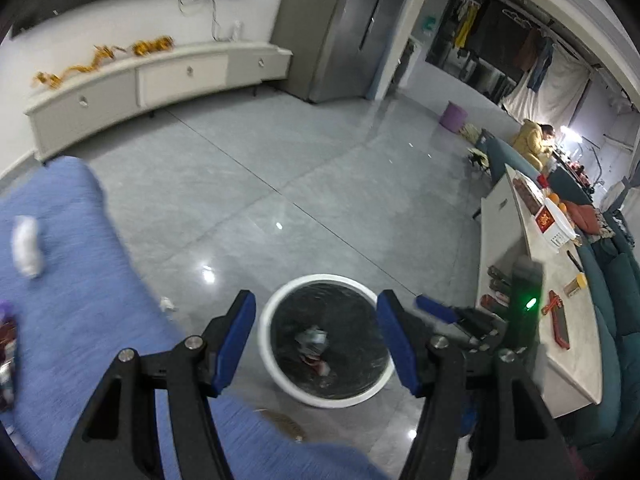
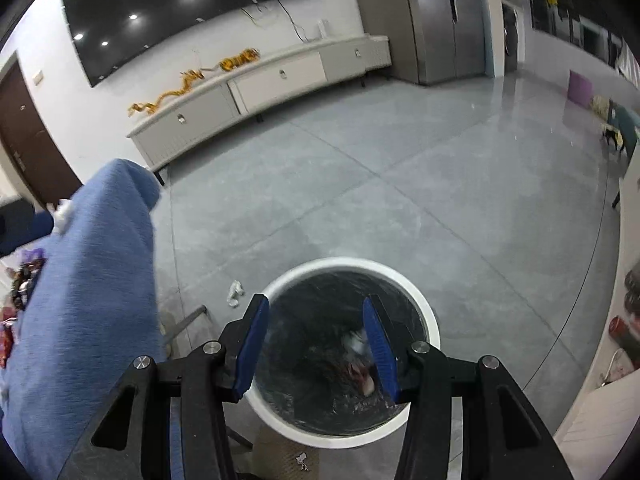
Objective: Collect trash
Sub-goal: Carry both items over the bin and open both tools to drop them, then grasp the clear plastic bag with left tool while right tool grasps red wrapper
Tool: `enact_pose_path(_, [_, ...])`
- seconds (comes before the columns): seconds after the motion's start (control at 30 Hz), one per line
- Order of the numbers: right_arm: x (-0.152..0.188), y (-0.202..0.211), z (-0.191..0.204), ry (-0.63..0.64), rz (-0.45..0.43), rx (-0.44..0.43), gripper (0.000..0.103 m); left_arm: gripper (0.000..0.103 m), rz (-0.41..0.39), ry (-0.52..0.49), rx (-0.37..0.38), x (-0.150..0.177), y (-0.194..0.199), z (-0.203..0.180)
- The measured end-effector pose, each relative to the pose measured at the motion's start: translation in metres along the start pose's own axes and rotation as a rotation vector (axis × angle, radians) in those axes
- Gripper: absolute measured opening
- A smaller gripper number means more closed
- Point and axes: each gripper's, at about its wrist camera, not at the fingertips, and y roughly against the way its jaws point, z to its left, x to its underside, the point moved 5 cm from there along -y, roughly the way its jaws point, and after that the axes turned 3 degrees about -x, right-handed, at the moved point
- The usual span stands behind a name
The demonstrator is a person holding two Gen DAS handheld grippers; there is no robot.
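Both grippers hang over the white bin (image 2: 432, 332), low centre of each view. Left gripper (image 1: 316, 340) and right gripper (image 2: 316, 344) are both released, nothing between the blue pads. Trash (image 1: 314, 344) sits in the bin bottom. A crumpled tissue (image 2: 235, 293) lies on the floor left of the bin; another white scrap (image 1: 27, 246) is on the blue cloth (image 1: 80, 280). Risk: frames are blurred, so a hurried reach for the tissue could miss it or knock the bin rim.

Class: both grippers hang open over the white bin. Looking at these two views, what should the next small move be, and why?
Probably swing the left gripper toward the crumpled white scrap on the floor beside the bin. Both grippers are empty, wrappers already lie in the bin, and that scrap is the nearest trash outside it.
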Motion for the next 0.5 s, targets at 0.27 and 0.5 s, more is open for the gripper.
enact_pose_path(0.27, [-0.018,0.058,0.081,0.106,-0.110,-0.068,0.046,0.061,-0.156,0.022,-0.130,0.039,0.118,0.069])
enact_pose_path(0.5, [-0.019,0.081,0.170,0.235,-0.137,-0.175,0.049,0.062,-0.226,0.070,-0.275,0.102,0.207,0.151])
